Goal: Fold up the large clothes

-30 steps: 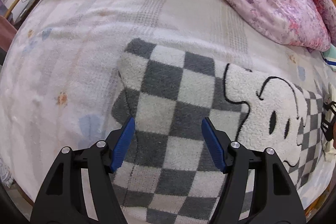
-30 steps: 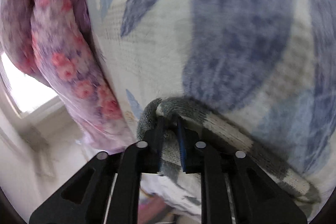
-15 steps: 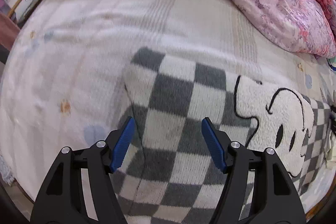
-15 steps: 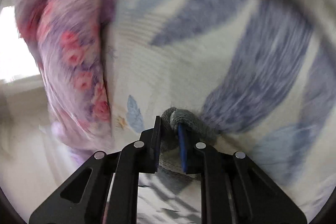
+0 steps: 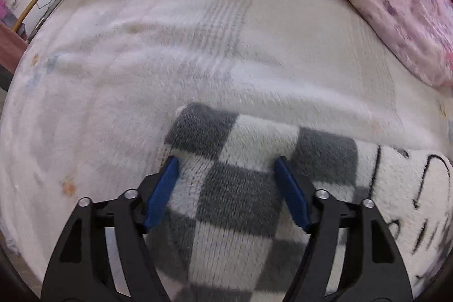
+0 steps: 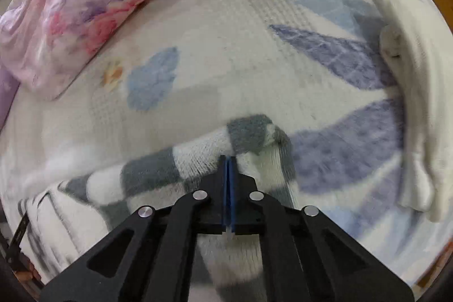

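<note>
Directly between the spread, empty fingers of the left gripper (image 5: 226, 180) lies the checkered fleece garment (image 5: 240, 188), its length running rightward; the right gripper (image 6: 228, 160) clamps its far corner on the bed (image 5: 198, 47).

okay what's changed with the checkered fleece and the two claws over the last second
The right claw, clamped on the checkered fleece a second ago, is now pressed flat, apparently empty, the fleece edge lying on the bed. The left claw moved forward toward the fleece's far corner. It stays open, gripping nothing.
</note>
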`<act>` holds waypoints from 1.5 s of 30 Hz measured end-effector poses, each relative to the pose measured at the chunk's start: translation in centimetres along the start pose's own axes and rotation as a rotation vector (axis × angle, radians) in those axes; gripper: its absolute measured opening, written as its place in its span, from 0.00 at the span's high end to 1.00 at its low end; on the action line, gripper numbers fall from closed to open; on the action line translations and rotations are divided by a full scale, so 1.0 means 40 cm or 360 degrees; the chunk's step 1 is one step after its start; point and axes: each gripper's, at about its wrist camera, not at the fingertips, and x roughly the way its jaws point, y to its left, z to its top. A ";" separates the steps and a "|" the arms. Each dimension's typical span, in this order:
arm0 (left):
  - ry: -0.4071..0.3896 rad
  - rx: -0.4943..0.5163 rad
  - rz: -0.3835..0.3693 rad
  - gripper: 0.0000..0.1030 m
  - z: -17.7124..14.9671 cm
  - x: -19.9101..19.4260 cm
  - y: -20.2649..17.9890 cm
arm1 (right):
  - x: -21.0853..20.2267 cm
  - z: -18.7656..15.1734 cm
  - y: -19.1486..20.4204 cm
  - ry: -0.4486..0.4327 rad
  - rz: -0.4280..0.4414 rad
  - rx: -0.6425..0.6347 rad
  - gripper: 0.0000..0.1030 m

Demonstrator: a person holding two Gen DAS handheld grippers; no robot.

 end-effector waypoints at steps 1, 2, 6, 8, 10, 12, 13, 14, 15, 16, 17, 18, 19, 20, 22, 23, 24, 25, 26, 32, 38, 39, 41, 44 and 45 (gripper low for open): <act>0.0009 0.0010 0.0002 0.31 0.000 -0.003 -0.002 | -0.005 0.000 -0.011 0.0001 0.0022 0.0050 1.00; 0.0022 0.0034 -0.0009 0.32 0.000 -0.017 -0.003 | -0.025 -0.005 -0.024 0.0005 0.0045 0.0105 1.00; 0.0021 0.0053 -0.0095 0.34 -0.030 -0.115 0.006 | -0.128 -0.052 -0.033 0.0011 0.0123 0.0059 0.93; 0.0006 0.0030 -0.0183 0.34 -0.047 -0.177 0.012 | -0.205 -0.101 -0.043 -0.0020 0.0249 0.0049 0.74; 0.0012 0.0024 -0.0206 0.28 -0.057 -0.230 0.009 | -0.271 -0.144 -0.044 -0.0022 0.0212 0.0072 0.19; 0.0016 0.0007 -0.0244 0.25 -0.072 -0.284 0.003 | -0.327 -0.163 0.006 -0.0132 0.0132 0.0086 0.11; 0.0021 -0.0010 -0.0275 0.25 -0.079 -0.314 0.001 | -0.362 -0.181 0.023 -0.0173 0.0157 0.0058 0.10; 0.0032 -0.0012 -0.0291 0.24 -0.085 -0.334 -0.004 | -0.398 -0.200 0.036 -0.0179 0.0195 0.0022 0.10; 0.0047 -0.0006 -0.0295 0.22 -0.089 -0.361 -0.008 | -0.422 -0.214 0.045 -0.0182 0.0199 0.0017 0.10; 0.0044 -0.0006 -0.0284 0.21 -0.098 -0.385 -0.008 | -0.444 -0.229 0.053 -0.0191 0.0197 0.0022 0.09; 0.0036 -0.0002 -0.0276 0.20 -0.106 -0.414 -0.012 | -0.476 -0.252 0.056 -0.0200 0.0209 0.0020 0.09; 0.0034 0.0008 -0.0285 0.20 -0.111 -0.442 -0.016 | -0.503 -0.270 0.064 -0.0209 0.0228 0.0012 0.09; 0.0036 0.0011 -0.0291 0.20 -0.114 -0.462 -0.017 | -0.524 -0.283 0.073 -0.0229 0.0248 0.0002 0.09; 0.0042 0.0010 -0.0289 0.18 -0.119 -0.487 -0.019 | -0.554 -0.299 0.081 -0.0269 0.0260 -0.0023 0.09; 0.0047 0.0030 -0.0273 0.17 -0.131 -0.536 -0.030 | -0.602 -0.323 0.095 -0.0338 0.0252 -0.0070 0.09; 0.0038 0.0046 -0.0276 0.16 -0.138 -0.563 -0.036 | -0.633 -0.337 0.094 -0.0360 0.0272 -0.0081 0.09; 0.0025 0.0057 -0.0287 0.15 -0.143 -0.586 -0.041 | -0.654 -0.347 0.091 -0.0364 0.0312 -0.0090 0.09; 0.0012 0.0071 -0.0299 0.14 -0.153 -0.617 -0.053 | -0.676 -0.359 0.090 -0.0366 0.0341 -0.0100 0.09; 0.0009 0.0090 -0.0301 0.14 -0.161 -0.637 -0.065 | -0.698 -0.370 0.084 -0.0382 0.0365 -0.0108 0.09; 0.0026 0.0116 -0.0414 0.14 -0.212 -0.721 -0.142 | -0.788 -0.411 0.033 -0.0512 0.0421 -0.0157 0.09; 0.0023 0.0271 -0.0436 0.14 -0.306 -0.770 -0.293 | -0.794 -0.421 -0.030 -0.0504 0.0661 -0.0235 0.09; 0.0021 0.0268 -0.0454 0.14 -0.324 -0.778 -0.318 | -0.786 -0.418 -0.038 -0.0480 0.0634 -0.0253 0.09; 0.0026 0.0249 -0.0483 0.14 -0.353 -0.786 -0.354 | -0.766 -0.411 -0.065 -0.0450 0.0631 -0.0277 0.09; -0.0015 0.0187 -0.0507 0.12 -0.394 -0.798 -0.407 | -0.721 -0.385 -0.096 -0.0382 0.0584 -0.0366 0.09; -0.0043 0.0146 -0.0509 0.11 -0.409 -0.802 -0.424 | -0.710 -0.377 -0.105 -0.0389 0.0565 -0.0397 0.09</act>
